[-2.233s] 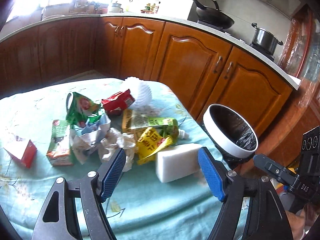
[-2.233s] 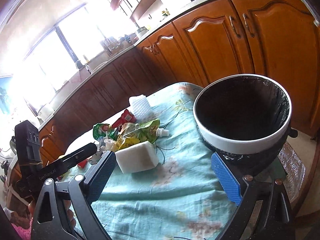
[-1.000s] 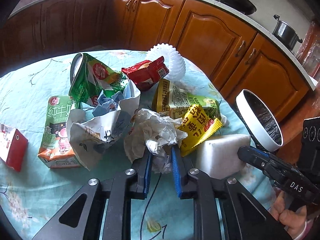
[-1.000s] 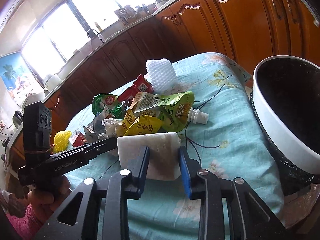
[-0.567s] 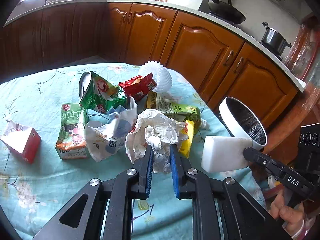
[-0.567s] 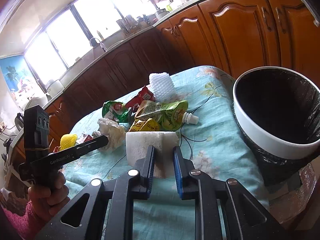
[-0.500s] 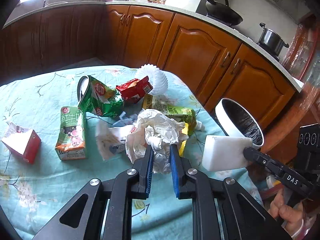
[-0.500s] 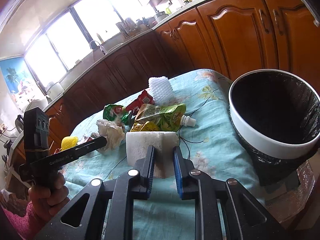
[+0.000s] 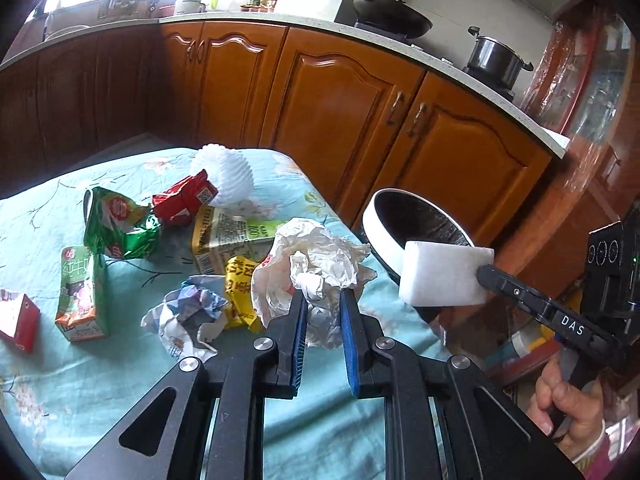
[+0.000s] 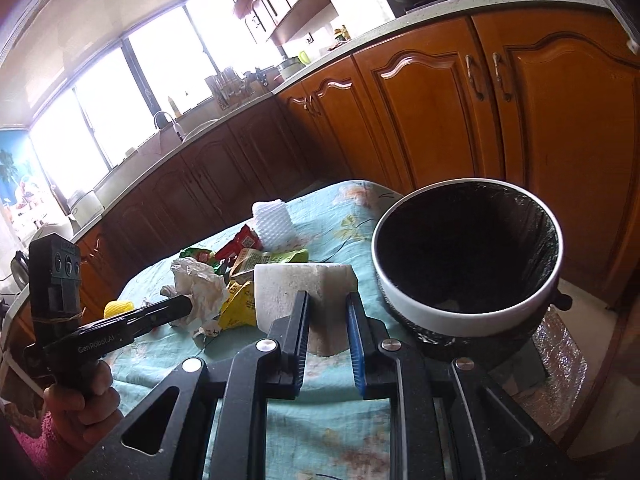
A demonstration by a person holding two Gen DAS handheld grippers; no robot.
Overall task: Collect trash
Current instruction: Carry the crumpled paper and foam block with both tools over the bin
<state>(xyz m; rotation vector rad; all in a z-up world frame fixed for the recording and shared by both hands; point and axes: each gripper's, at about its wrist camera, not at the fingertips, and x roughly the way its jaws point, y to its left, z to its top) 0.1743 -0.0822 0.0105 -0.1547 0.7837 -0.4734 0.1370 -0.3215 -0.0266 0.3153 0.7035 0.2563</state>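
Your worktop (image 9: 100, 380), under a pale teal flowered cloth, carries the litter: a green milk carton (image 9: 80, 292) and red box (image 9: 16, 320) at the left, a green snack bag (image 9: 116, 224), a red wrapper (image 9: 184, 198) and a white foam net (image 9: 228, 172) farther off. Off its right edge stands the white-rimmed bin (image 10: 468, 308), lined in black. Your right tongs (image 10: 328, 312) pinch the white foam block (image 10: 296, 288) near that rim, their jaws having just closed on it. Your left tongs (image 9: 323, 304) pinch the crumpled white paper (image 9: 316, 264), lifted above the pile.
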